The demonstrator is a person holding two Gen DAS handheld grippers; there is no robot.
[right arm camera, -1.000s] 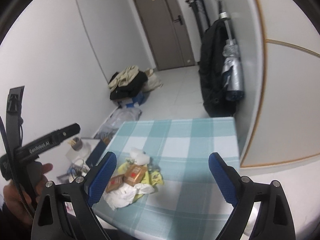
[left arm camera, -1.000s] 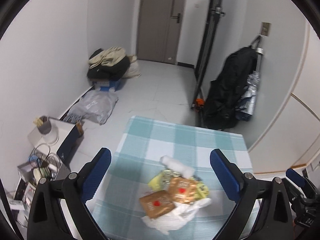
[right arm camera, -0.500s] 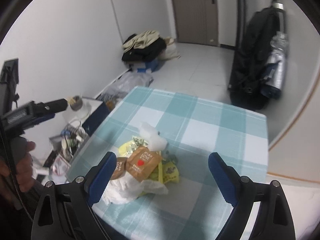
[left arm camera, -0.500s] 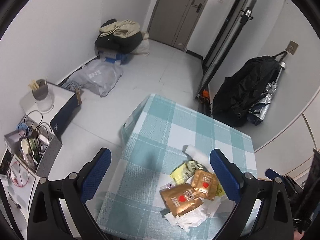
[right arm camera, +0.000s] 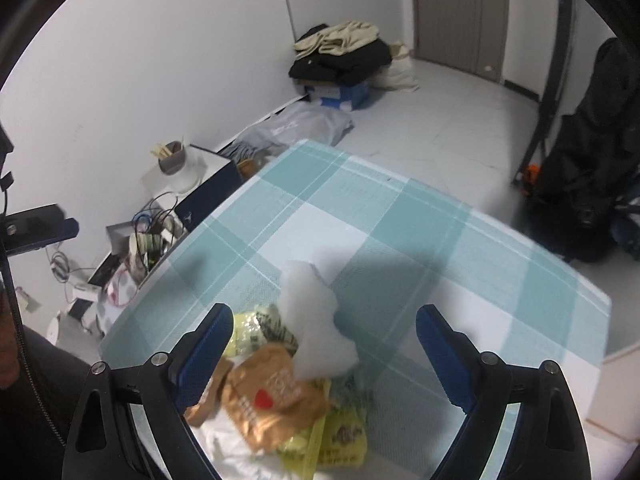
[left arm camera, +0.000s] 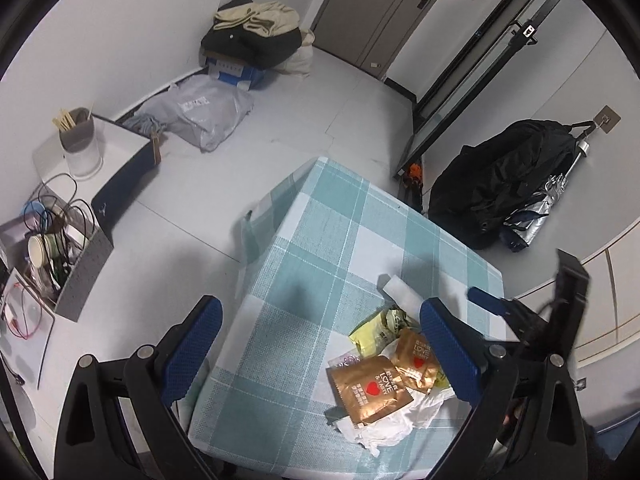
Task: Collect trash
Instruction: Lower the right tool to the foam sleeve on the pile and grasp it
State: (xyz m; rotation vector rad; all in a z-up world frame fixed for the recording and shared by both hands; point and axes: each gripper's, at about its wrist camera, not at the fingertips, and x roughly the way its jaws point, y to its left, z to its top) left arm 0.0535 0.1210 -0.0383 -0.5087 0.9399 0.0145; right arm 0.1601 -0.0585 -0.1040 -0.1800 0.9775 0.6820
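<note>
Teal-checked table (right arm camera: 400, 216) carries light, crinkly brown foil snack wrappers (right arm camera: 276, 404) between the gaping right claw (right arm camera: 324, 356); pinch an edge.

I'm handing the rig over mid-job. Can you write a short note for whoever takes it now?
Left gripper: open, holding nothing, above the table's near-left edge.
Right gripper: open, holding nothing, right over the pile.
Trash: one heap on the checked tablecloth: two brown wrappers, yellow packets, white crumpled tissue.
Done: nothing picked up.
Left: grab every piece. No bin in view.
</note>
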